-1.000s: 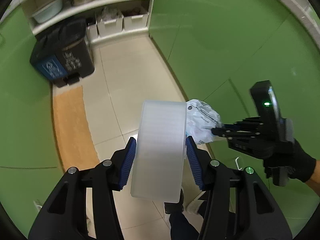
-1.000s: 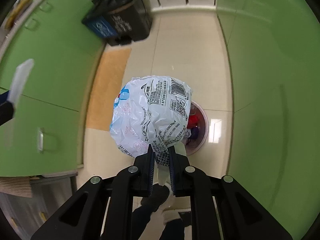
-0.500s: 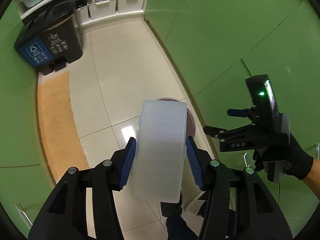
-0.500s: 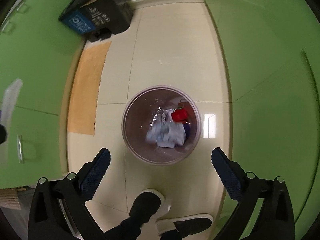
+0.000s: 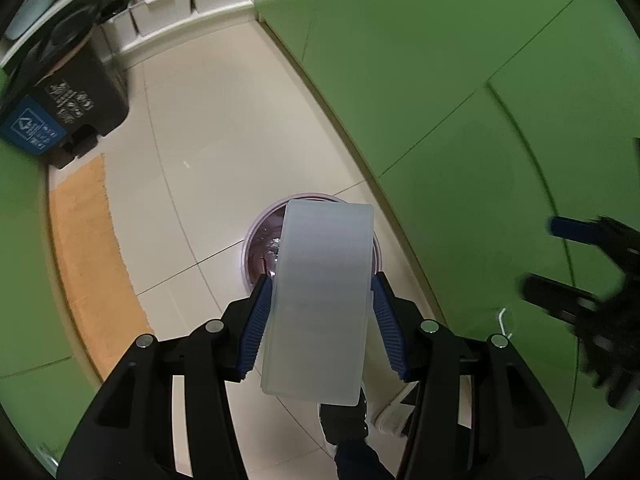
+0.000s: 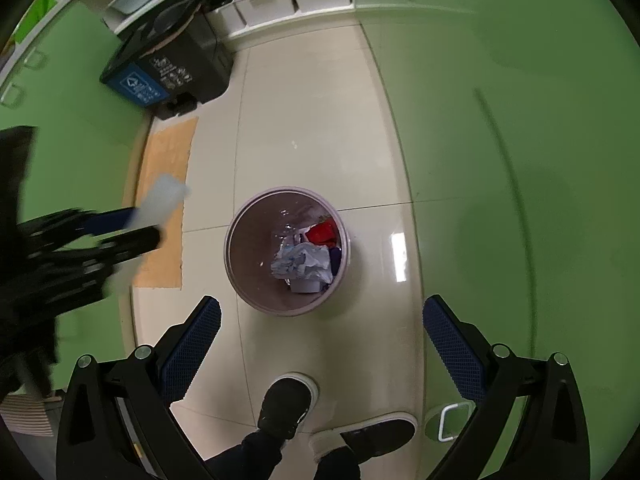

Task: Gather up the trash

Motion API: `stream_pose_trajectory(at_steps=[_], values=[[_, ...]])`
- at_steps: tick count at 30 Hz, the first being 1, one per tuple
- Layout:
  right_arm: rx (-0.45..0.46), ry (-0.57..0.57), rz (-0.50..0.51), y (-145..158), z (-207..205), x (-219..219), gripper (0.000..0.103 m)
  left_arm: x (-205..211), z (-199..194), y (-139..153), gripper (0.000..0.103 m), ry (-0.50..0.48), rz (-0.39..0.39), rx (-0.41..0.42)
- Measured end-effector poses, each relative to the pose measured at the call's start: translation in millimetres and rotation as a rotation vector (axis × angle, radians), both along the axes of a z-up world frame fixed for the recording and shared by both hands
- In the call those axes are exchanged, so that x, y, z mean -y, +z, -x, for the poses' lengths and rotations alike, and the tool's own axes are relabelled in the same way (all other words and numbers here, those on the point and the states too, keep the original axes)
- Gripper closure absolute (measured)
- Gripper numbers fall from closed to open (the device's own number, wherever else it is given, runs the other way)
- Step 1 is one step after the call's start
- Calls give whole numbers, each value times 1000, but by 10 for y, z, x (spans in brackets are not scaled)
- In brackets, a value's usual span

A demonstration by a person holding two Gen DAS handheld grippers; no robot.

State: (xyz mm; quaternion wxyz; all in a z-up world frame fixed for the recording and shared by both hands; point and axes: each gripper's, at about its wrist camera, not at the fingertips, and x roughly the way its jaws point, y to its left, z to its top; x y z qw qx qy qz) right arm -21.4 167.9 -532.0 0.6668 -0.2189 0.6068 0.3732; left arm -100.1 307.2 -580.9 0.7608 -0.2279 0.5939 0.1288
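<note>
1. Below the left wrist camera lies a floor of pale cream tiles [image 5: 240,128], with green cabinet fronts [image 5: 460,60] curving along the right, an orange mat [image 5: 86,240] at the left, a black recycling bin with a blue label [image 5: 60,100] at the upper left and white storage boxes [image 5: 192,4] on a low shelf beyond it. The left gripper [image 5: 320,320] points steeply down, its blue pads partly closed and pinching a translucent white plastic container [image 5: 320,300] by its two sides. Straight beneath the container stands the round trash can [image 5: 256,240], mostly covered by it (only the left rim and some dark inside show). At the right edge the right gripper [image 5: 580,264] appears as a blurred black shape with spread fingers

2. Under the right wrist camera the same tiled floor runs between green cabinets, with the person's dark shoes [image 6: 286,408] at the bottom. The right gripper [image 6: 320,344] is spread wide with nothing between its pads. The trash can [image 6: 240,280] stands just ahead of it, holding a crumpled white printed bag [image 6: 304,260] and a red scrap [image 6: 322,232]. The left gripper, blurred, holds the container out at the left, beside the can
</note>
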Motion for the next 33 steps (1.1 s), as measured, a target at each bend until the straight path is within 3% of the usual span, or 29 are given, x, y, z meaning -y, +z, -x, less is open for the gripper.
stream_pose_trajectory(at_steps=[8, 9, 10, 11, 15, 19, 21, 25, 33], values=[[2, -41, -33, 43, -38, 313, 6, 65, -232, -433, 50, -32, -18, -24], [2, -49, -37, 37, -42, 344, 6, 77, -257, -478, 43, -37, -21, -27], [3, -53, -39, 31, -43, 358, 6, 64, -251, -499, 15, -38, -25, -22], [3, -57, -39, 25, -43, 365, 6, 68, -253, -508, 3, -33, -19, -7], [7, -68, -44, 66, -27, 405, 6, 127, -259, -502, 3, -15, -2, -18], [8, -76, -52, 214, 21, 383, 6, 140, -209, -319, 3, 5, 0, -32], [11, -76, -59, 350, 47, 370, 6, 142, -166, -153, 3, 9, 5, -30], [22, -76, -91, 840, 145, 309, 6, 155, -67, 466, 3, 6, -32, -11], [81, -104, -191, 2302, 347, 307, 6, 276, 7, 2204, 3, -28, -120, 98]])
